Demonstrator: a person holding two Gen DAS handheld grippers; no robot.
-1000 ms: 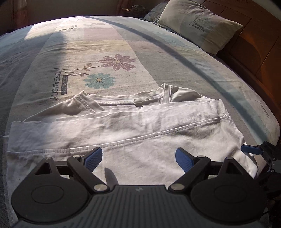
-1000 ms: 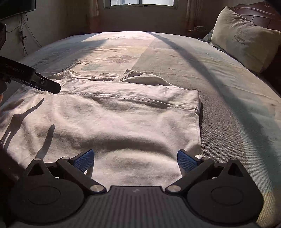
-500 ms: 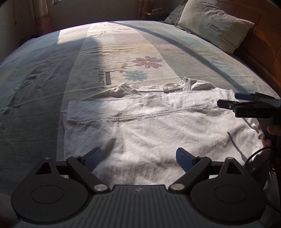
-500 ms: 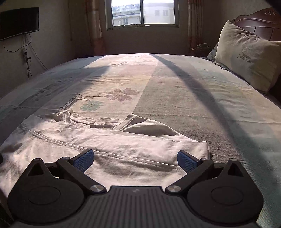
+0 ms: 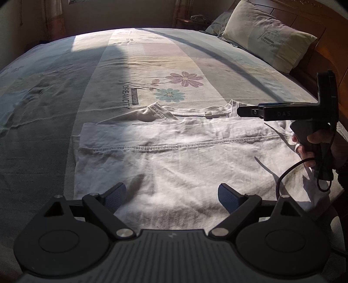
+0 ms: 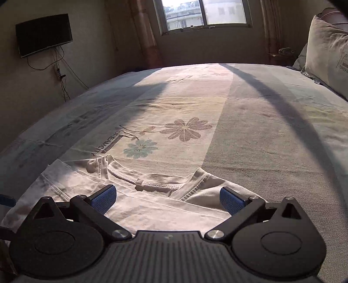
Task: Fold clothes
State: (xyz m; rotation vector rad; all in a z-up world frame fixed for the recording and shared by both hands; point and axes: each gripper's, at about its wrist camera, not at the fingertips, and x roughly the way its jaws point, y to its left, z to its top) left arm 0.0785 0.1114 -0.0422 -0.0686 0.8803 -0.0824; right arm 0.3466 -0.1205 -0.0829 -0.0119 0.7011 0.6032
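A white T-shirt [image 5: 174,156] lies folded across the bed, its hem doubled up toward the collar [image 5: 187,113]. My left gripper [image 5: 173,196] hovers open above the shirt's near edge, with nothing between its blue pads. In the left wrist view the right gripper [image 5: 241,112] comes in from the right, held by a hand [image 5: 308,148], its tip over the collar end. In the right wrist view my right gripper [image 6: 167,199] stands open above the shirt [image 6: 139,209] near the neckline [image 6: 148,182], holding nothing.
The bed sheet [image 5: 152,65] carries printed flowers [image 5: 184,79] and lettering. A pillow [image 5: 267,34] leans on the wooden headboard [image 5: 322,65] at the right. A window [image 6: 206,13] and a wall-mounted screen [image 6: 43,33] lie beyond the bed. A cable [image 5: 291,174] hangs from the right gripper.
Both grippers have drawn back from the shirt and tipped up, so more of the bed shows. The right gripper has moved toward the collar end. Both stayed open and the shirt has not moved.
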